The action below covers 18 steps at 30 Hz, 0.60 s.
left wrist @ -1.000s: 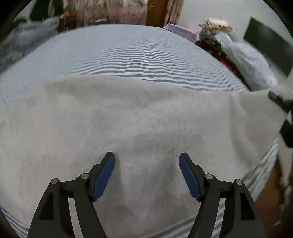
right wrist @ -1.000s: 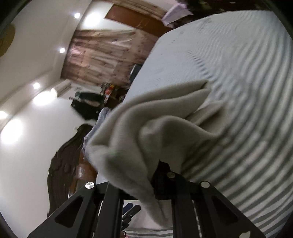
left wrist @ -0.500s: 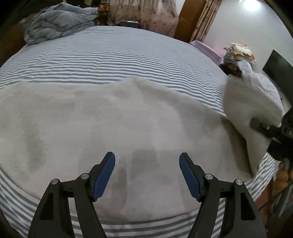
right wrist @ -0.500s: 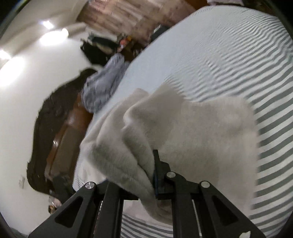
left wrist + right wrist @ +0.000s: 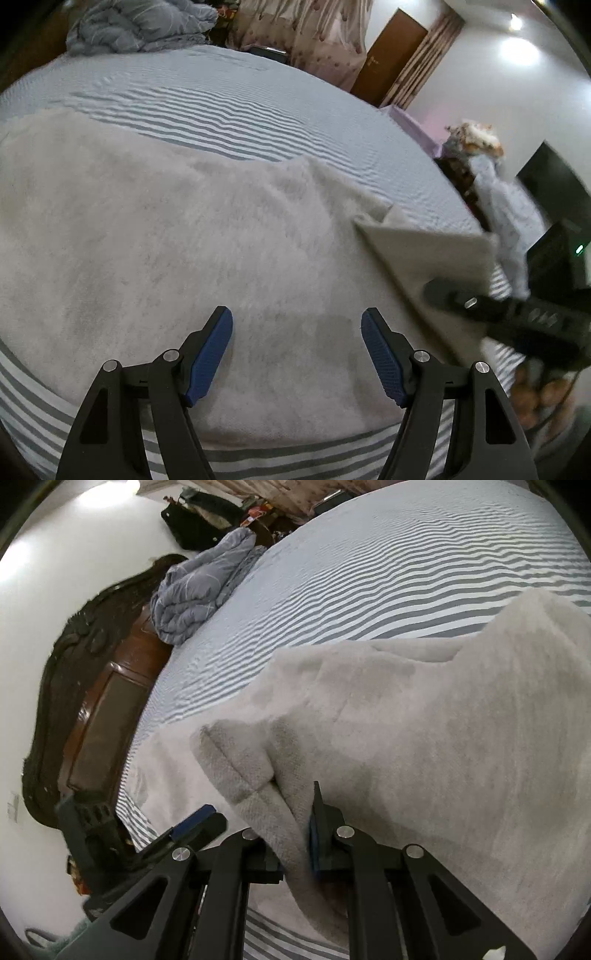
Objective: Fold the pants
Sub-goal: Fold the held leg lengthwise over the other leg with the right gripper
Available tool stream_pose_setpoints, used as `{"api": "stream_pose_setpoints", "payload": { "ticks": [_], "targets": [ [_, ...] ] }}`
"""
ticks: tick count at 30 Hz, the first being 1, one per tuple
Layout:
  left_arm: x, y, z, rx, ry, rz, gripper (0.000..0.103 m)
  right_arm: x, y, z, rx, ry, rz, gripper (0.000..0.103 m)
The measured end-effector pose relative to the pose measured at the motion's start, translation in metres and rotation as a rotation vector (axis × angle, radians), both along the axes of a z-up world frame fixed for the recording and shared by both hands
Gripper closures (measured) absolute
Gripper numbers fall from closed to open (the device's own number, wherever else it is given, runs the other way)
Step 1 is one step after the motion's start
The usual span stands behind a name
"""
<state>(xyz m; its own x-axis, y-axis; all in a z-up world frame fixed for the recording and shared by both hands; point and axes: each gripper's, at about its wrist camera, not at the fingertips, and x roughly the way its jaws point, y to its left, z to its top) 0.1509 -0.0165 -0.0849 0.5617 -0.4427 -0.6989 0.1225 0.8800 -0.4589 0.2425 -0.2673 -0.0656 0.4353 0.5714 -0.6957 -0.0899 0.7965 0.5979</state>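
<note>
The pale fleecy pants (image 5: 192, 236) lay spread across the striped bed (image 5: 207, 99), near its front edge, and the change over the last second was all at one end. A second earlier the right tongs (image 5: 295, 834) had held a bunched end of the fabric high in the air; half a second on it had come lower, and now that end was carried in over the flat part of the garment. In the left wrist view the lifted end (image 5: 428, 251) showed as a flap, its smoother underside turned up, angled above the cloth beneath and not yet laid down. The right tongs were clenched on a thick doubled roll of the fabric (image 5: 251, 775) — the blue pad pressed hard against it.

The left tongs (image 5: 297, 354) stayed released, jaws wide apart, hovering over the near edge of the pants with nothing between them. Whether they touched the cloth could not be told.

By my reading, the first fold was in mid-swing — end over middle. What remained was to lower the flap flat, line its edge up with the layer below and let go. The bunching in the grip looked likely to leave a lump unless the cloth was drawn taut first.
</note>
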Motion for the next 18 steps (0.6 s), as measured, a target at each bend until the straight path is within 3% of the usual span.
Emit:
{"api": "stream_pose_setpoints", "payload": {
  "ticks": [6,8,12,15,18],
  "targets": [
    [0.005,0.014,0.004,-0.146,0.031,-0.009,0.031,-0.012,0.007,-0.025,0.014,0.051,-0.051,0.066],
    [0.005,0.017,0.004,-0.175,0.035,-0.015,0.031,-0.020,0.010,-0.023,0.034,0.037,-0.064,0.051],
    [0.009,0.023,0.002,-0.252,0.060,-0.027,0.031,-0.042,0.023,-0.011,0.008,-0.003,-0.047,0.048],
    [0.009,0.030,0.000,-0.288,0.070,-0.023,0.031,-0.062,0.026,-0.013,0.082,0.008,-0.028,0.048],
    [0.010,0.027,-0.001,-0.292,0.079,-0.028,0.031,-0.075,0.037,-0.020,0.094,0.028,-0.001,0.048]
  ]
}}
